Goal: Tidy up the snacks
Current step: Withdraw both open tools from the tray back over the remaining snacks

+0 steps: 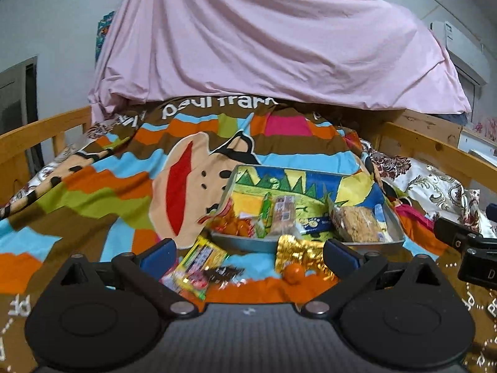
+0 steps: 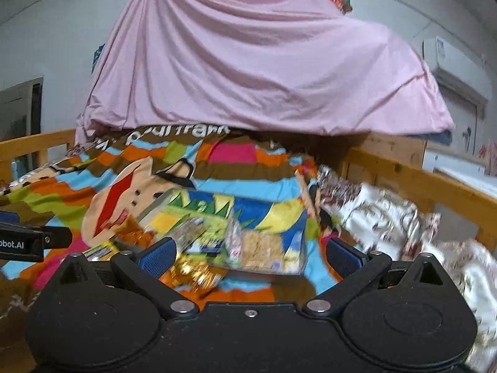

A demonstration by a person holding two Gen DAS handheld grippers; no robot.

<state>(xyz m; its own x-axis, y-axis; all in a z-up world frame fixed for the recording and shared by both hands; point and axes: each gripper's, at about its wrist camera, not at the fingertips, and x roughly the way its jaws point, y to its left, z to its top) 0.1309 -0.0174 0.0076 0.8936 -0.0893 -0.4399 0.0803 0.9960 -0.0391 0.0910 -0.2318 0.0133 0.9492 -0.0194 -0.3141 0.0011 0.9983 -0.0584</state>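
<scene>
A metal tray (image 1: 394, 217) with a colourful printed bottom lies on the striped bedspread and holds several snack packs, among them an oat bar (image 1: 357, 222) and an orange packet (image 1: 233, 222). In front of it lie a yellow-green packet (image 1: 198, 261), a gold wrapper (image 1: 298, 253) and a small orange ball (image 1: 293, 273). My left gripper (image 1: 248, 256) is open above these loose snacks, holding nothing. My right gripper (image 2: 250, 256) is open too, over the tray (image 2: 303, 256) with the oat bar (image 2: 261, 248); the gold wrapper (image 2: 195, 272) sits by its left finger. The right wrist view is blurred.
A bright cartoon bedspread (image 1: 93, 192) covers the bed, with wooden rails (image 1: 435, 152) on both sides. A pink sheet (image 1: 264, 37) hangs behind. A floral cloth (image 2: 388, 217) is bunched at the right. The other gripper's body (image 1: 469, 248) shows at the right edge.
</scene>
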